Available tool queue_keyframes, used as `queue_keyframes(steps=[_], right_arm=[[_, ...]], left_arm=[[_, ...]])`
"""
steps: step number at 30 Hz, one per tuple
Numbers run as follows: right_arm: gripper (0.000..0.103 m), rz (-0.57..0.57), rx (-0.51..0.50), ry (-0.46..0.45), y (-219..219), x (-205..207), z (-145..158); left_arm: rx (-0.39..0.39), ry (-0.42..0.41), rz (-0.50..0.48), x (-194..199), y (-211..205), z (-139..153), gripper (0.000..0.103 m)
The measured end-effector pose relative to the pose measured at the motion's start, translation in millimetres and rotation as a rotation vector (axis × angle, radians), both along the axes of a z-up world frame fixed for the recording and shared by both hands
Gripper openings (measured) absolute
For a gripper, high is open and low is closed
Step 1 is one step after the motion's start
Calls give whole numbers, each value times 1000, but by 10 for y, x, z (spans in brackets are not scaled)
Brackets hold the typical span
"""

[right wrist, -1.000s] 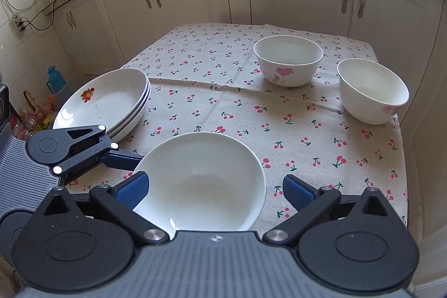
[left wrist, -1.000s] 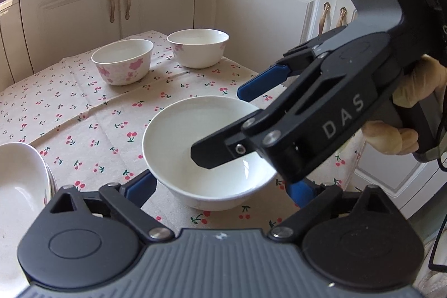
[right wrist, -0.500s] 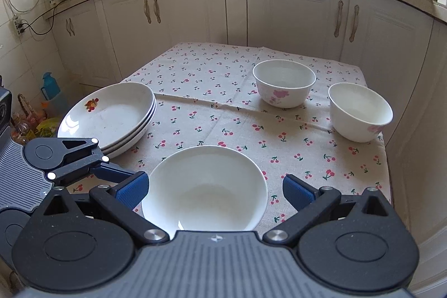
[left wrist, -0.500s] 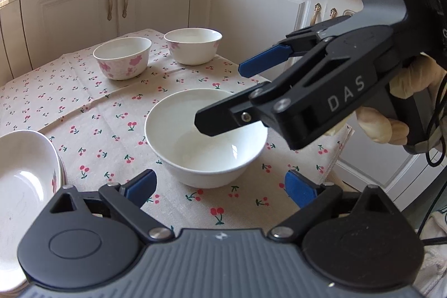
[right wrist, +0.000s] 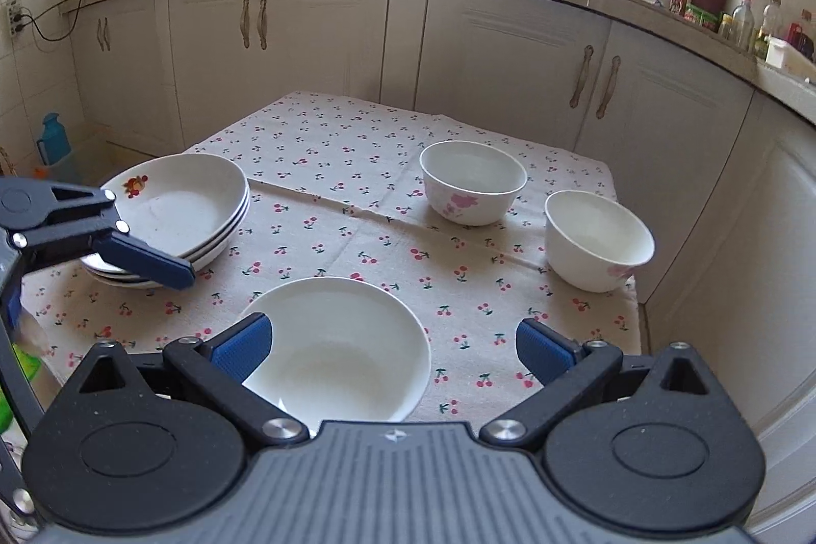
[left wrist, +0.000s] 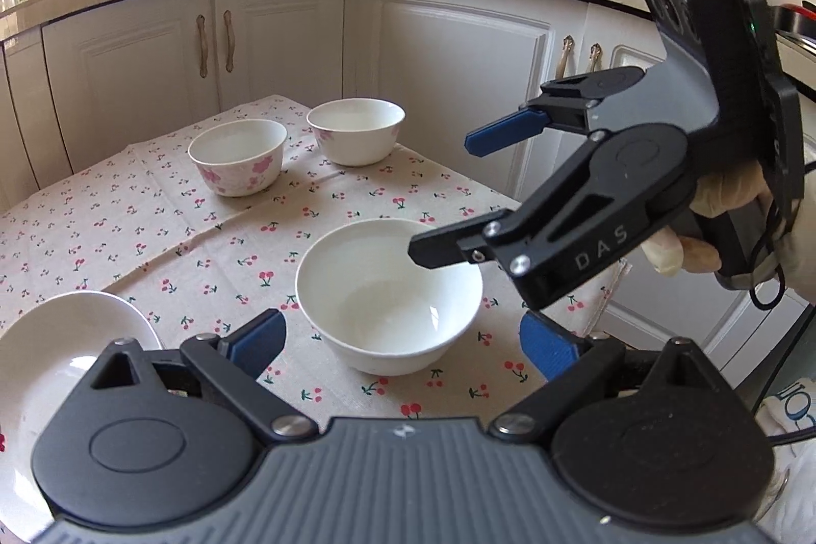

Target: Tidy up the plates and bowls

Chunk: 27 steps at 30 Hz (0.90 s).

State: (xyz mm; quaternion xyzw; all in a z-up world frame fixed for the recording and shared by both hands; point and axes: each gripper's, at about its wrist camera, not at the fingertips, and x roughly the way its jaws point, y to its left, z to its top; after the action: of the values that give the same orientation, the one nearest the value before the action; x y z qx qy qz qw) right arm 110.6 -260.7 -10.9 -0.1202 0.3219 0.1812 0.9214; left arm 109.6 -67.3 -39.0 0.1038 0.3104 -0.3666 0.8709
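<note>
Altogether three bowls, three stacked plates, cherry-print tablecloth

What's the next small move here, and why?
Probably bring the left tongs down around the plain white bowl and close. Both tongs are open and empty, this bowl stands apart from the two flowered bowls, and the plates are already stacked.

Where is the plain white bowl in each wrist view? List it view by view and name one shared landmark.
Left wrist view: the plain white bowl stands at centre, just beyond the open left gripper.
Right wrist view: the same bowl sits at lower centre, against the right gripper, which is open.
Shared landmark: the bowl with pink flowers, farther back on the cherry-print cloth.
</note>
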Motion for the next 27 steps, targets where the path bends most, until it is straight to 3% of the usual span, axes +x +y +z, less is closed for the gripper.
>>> queue_keyframes(steps=[3, 18, 27], right_arm=[[103, -23, -44, -46, -14, -6, 16], [103, -233, 28, -48, -456, 302, -124], [103, -230, 4, -28, -552, 527, -260]], left_arm=[[4, -10, 4, 74, 21, 57, 98], [70, -23, -18, 531, -185, 191, 98], [90, 17, -28, 975, -332, 292, 98]])
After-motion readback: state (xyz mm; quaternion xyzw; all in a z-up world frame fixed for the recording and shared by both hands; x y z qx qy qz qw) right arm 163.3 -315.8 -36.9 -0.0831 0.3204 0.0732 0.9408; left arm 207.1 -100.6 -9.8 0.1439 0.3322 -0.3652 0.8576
